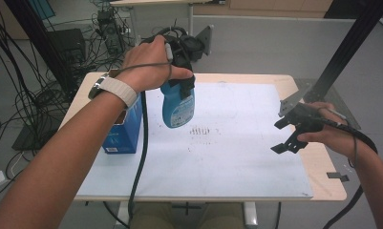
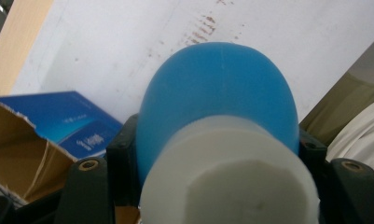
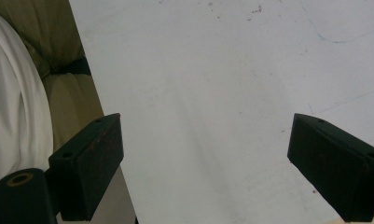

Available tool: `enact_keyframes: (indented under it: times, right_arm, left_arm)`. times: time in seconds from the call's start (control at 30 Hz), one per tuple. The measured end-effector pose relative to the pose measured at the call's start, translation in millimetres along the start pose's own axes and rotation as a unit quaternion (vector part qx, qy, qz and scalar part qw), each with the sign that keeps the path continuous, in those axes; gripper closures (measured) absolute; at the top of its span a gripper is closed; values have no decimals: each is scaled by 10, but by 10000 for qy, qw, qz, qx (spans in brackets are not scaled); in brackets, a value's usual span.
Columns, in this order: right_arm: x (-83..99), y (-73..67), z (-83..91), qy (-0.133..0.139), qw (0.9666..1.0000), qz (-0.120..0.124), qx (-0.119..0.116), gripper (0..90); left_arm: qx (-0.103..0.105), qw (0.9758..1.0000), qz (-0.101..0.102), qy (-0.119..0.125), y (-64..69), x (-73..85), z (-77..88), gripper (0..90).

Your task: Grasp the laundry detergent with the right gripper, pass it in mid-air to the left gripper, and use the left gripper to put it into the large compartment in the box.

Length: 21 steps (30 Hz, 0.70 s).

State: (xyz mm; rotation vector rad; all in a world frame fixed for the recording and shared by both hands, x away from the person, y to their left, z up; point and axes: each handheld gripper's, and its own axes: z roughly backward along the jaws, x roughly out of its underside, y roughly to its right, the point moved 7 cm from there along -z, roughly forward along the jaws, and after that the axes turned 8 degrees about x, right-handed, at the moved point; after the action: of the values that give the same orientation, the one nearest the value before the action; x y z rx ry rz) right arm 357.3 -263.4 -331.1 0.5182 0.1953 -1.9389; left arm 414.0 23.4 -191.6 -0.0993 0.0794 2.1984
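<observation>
Table [image 1: 318, 164] under white sheet [image 1: 237, 157]

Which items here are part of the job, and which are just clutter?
In use: blue bottle with white cap, clamped in left gripper; blue carton, flap open, beside it; right gripper, open and empty.

Lying about: floor cables, white mat.

Left forearm raised across the table, watch strap on wrist, left hand [image 1: 151, 64] wrapped over left gripper [image 1: 179, 93], jaws pointing down and clamped, right hand [image 1: 330, 136] low at table's right edge, right gripper [image 1: 285, 136] jaws spread wide, nothing between.
</observation>
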Motion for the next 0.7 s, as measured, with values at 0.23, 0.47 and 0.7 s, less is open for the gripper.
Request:
enact_keyframes:
  times: [0.23,0.47,0.7]
  right_arm:
    - [16,45,-5,-40,10000,81,24,107]
    - [4,72,-7,-36,9999,133,29,107]
    - [17,105,-15,-28,9999,113,24,107]
  left_arm:
    - [-143,9977,637,184,-127,42,164,371]
    - [-287,9929,1125,273,-274,97,315,371]
    - [-400,9854,1616,359,-422,163,426,371]
